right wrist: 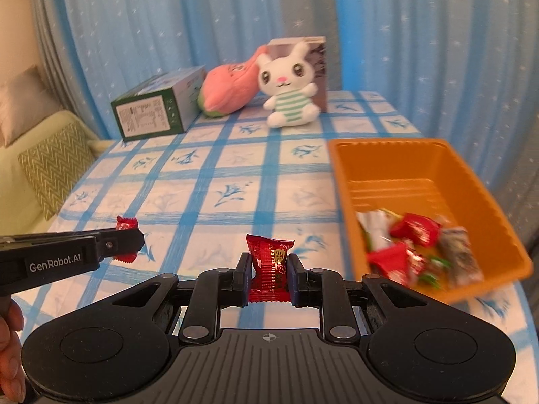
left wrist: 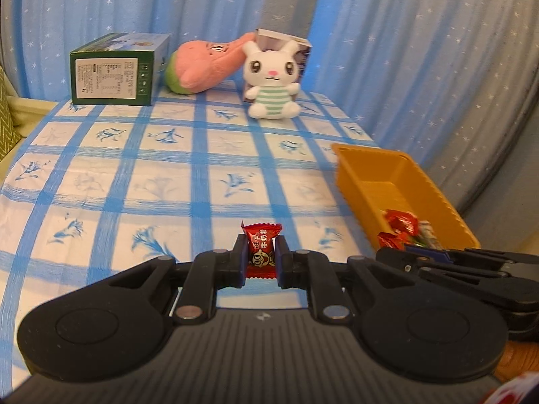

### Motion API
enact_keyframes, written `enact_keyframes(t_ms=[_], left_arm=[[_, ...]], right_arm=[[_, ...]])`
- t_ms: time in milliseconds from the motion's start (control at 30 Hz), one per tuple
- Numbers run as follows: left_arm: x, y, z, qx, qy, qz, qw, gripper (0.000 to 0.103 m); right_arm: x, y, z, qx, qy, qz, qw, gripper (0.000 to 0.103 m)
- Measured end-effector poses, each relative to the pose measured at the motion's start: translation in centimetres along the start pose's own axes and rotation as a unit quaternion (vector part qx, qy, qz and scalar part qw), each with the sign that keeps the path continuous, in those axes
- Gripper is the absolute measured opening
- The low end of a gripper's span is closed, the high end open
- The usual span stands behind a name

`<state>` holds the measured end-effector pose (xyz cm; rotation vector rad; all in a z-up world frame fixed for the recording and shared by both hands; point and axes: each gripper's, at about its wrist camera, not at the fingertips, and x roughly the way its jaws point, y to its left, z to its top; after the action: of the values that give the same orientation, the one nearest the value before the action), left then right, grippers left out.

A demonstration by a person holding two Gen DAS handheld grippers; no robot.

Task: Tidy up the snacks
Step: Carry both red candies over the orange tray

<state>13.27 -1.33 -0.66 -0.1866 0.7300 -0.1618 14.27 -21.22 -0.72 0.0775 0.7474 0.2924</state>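
Observation:
My left gripper [left wrist: 261, 256] is shut on a small red candy [left wrist: 261, 249] and holds it above the checked tablecloth [left wrist: 161, 175]. It also shows in the right wrist view [right wrist: 126, 240], at the left, with the red candy [right wrist: 127, 225] in it. My right gripper [right wrist: 269, 272] is shut on a larger red snack packet [right wrist: 269, 262]. The right gripper shows in the left wrist view [left wrist: 397, 256] beside the orange tray [left wrist: 414, 175]. The orange tray [right wrist: 404, 158] sits at the right and holds several wrapped snacks [right wrist: 417, 252].
At the back of the table stand a green box [left wrist: 116, 74], a pink plush [left wrist: 205, 65], a white rabbit plush [left wrist: 273, 80] and a small box [left wrist: 301, 45] behind it. Blue star curtains hang behind. A sofa with cushions [right wrist: 50, 165] is at the left.

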Motion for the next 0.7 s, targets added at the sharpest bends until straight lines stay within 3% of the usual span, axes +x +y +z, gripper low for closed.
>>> enact_keyframes(t_ms=[367, 700], left_arm=[[-3.1, -5.4, -0.9, 0.030, -0.003, -0.023, 0.9993, 0.014], [-3.2, -9.7, -0.9, 0.059, -0.001, -0.051, 0.9969, 0.014]], right_arm=[[-5.9, -3.9, -1.5, 0.035, -0.020, -0.025, 0.999, 0.022], [-8.8, -7.6, -1.9, 0.067, -0.037, -0.058, 0.995, 0.022]])
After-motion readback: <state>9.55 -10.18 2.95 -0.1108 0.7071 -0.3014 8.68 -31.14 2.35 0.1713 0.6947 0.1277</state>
